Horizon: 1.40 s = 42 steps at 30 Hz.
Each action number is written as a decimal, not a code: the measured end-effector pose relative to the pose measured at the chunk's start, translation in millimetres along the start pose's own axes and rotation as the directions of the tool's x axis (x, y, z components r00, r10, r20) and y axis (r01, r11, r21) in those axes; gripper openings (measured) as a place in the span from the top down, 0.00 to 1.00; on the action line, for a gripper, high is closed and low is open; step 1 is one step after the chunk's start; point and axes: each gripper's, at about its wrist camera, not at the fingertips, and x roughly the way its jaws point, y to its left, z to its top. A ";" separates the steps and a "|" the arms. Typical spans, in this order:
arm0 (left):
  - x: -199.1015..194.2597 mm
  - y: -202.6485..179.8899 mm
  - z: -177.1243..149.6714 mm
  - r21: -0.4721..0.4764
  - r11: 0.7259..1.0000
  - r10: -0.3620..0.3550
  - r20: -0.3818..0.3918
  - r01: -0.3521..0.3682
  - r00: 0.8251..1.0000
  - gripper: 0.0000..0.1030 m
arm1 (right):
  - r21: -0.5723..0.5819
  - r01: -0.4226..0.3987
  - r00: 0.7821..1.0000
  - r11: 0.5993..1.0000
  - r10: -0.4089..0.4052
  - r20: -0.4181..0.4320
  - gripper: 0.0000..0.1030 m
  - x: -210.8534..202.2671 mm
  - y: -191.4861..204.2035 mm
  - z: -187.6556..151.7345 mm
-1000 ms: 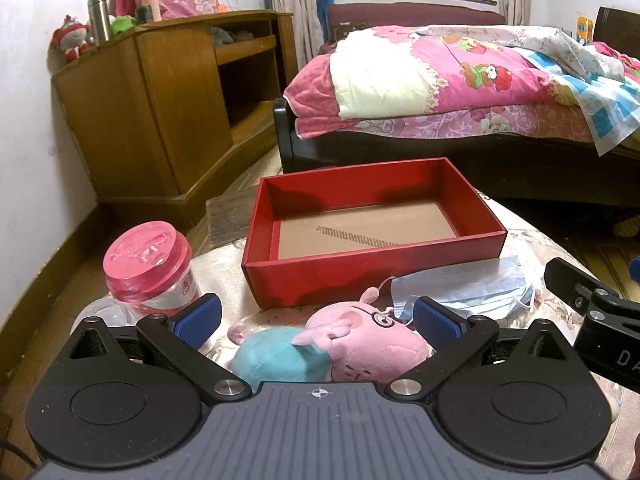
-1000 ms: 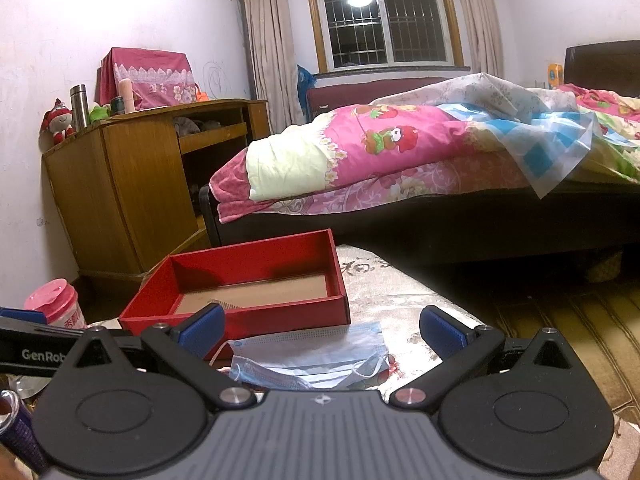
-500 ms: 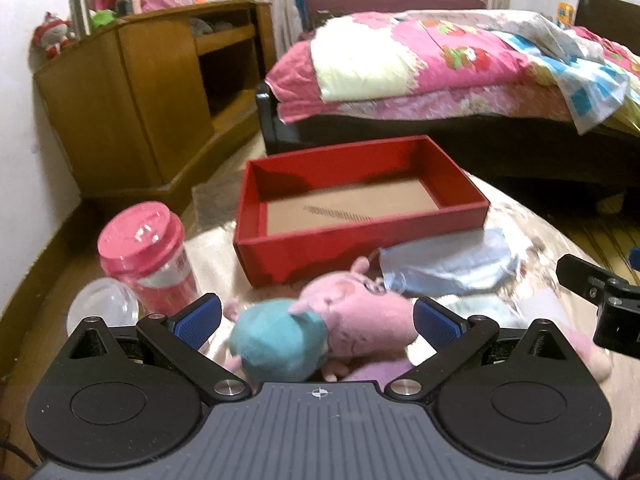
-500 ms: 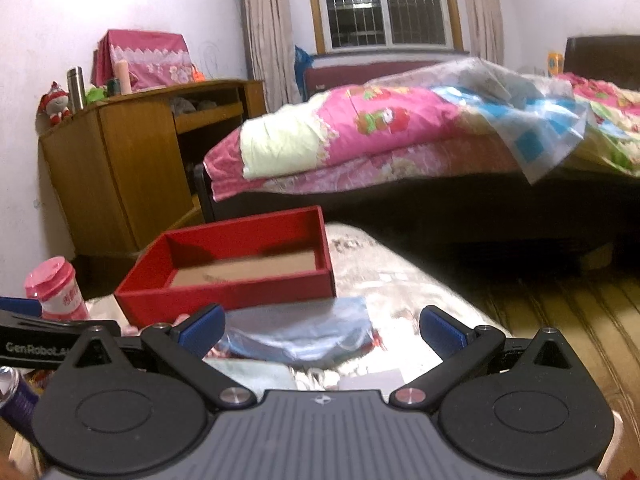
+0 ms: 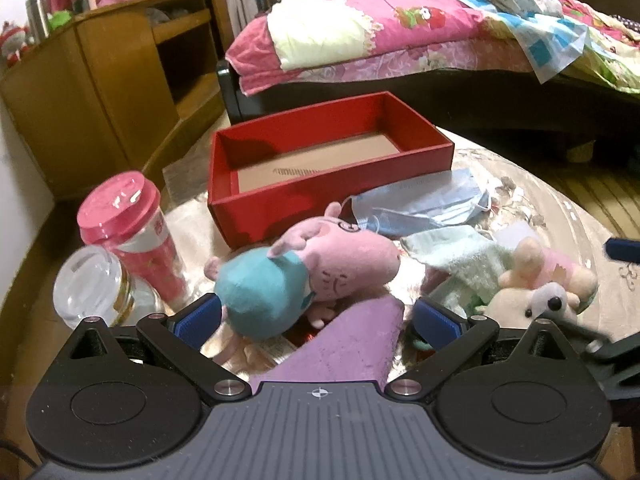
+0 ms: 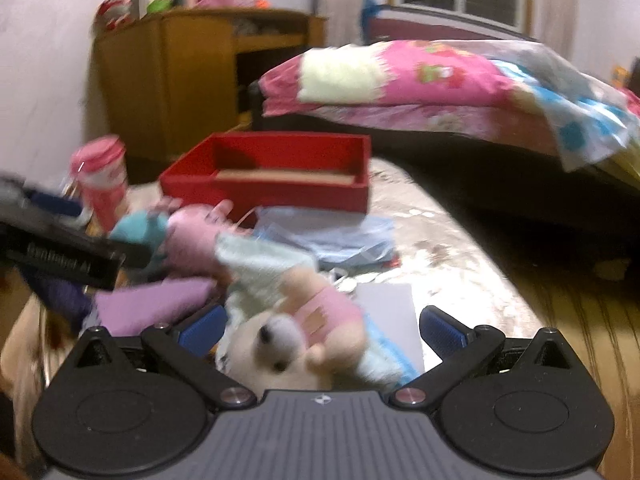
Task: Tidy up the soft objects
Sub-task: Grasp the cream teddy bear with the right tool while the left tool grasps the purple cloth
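The soft pink pig toy with a teal body (image 5: 308, 272) lies between the wide-open fingers of the left gripper (image 5: 316, 320). The right gripper (image 6: 322, 330) is open too, around a cream and pink plush toy (image 6: 296, 328). Farther off on the worktop (image 5: 540, 208) sit a blue face mask (image 5: 420, 208) and an open red cardboard box (image 5: 324, 160).

left claw (image 5: 316, 320): fingers spread wide, holding nothing | right claw (image 6: 322, 330): fingers spread wide, holding nothing
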 end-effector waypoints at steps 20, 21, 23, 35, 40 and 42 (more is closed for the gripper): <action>12.8 2.3 2.6 -0.043 0.996 -0.086 -0.067 0.083 0.994 0.05 | 0.282 -0.184 0.966 0.942 0.227 -0.126 0.82 39.6 -35.2 6.2; 14.0 2.3 2.4 -0.044 0.996 -0.087 -0.073 0.084 0.994 0.05 | 0.302 -0.188 0.963 0.935 0.235 -0.130 0.82 39.1 -39.0 4.9; 14.8 1.5 1.6 -0.032 0.996 -0.079 -0.077 0.077 0.994 0.05 | 0.325 -0.191 0.958 0.926 0.249 -0.145 0.84 39.7 -43.6 3.4; 41.1 -7.9 -7.6 0.037 0.990 -0.124 -0.191 0.134 0.974 0.05 | 0.595 -0.297 0.939 0.747 0.342 0.040 0.84 20.0 -100.9 7.5; 64.0 -15.1 -4.5 0.023 0.987 -0.147 -0.258 0.158 0.955 0.15 | 0.615 -0.329 0.928 0.717 0.364 0.072 0.83 22.4 -110.0 11.7; 73.2 -13.8 -5.4 -0.001 0.986 -0.162 -0.294 0.169 0.942 0.28 | 0.628 -0.331 0.926 0.704 0.369 0.074 0.82 24.4 -112.5 11.2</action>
